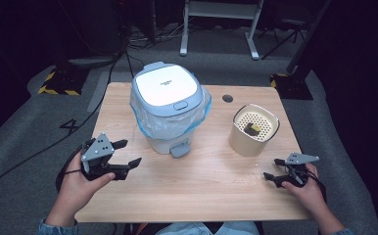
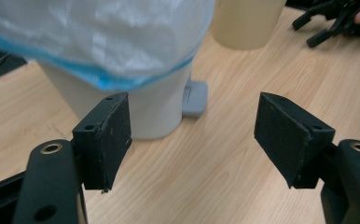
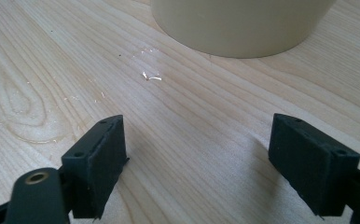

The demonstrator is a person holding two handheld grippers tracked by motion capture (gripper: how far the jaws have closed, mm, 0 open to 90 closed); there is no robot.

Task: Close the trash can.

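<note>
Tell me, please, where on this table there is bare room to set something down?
The widest bare patch is the near strip of the table, between the left tongs and the right tongs, in front of the pedal bin. The gap between the bin and the cream container is narrower. The far edge behind the bin is tight.

Table (image 1: 201, 191): pedal bin (image 1: 170, 105) stands at centre rear, lid closed, liner bag (image 1: 150, 122) folded out over its rim, foot pedal (image 1: 180, 149) at its base on the near side; perforated canister (image 1: 253, 129) stands to the right of the bin, well apart from it, with a small item (image 1: 251, 128) lying on its perforated top; cable hole (image 1: 227, 98) in the tabletop behind the canister, between it and the bin. Left gripper (image 1: 128, 152) sits near the left front edge, before and left of the bin; right gripper (image 1: 273, 169) near the right front edge, just before the canister
</note>
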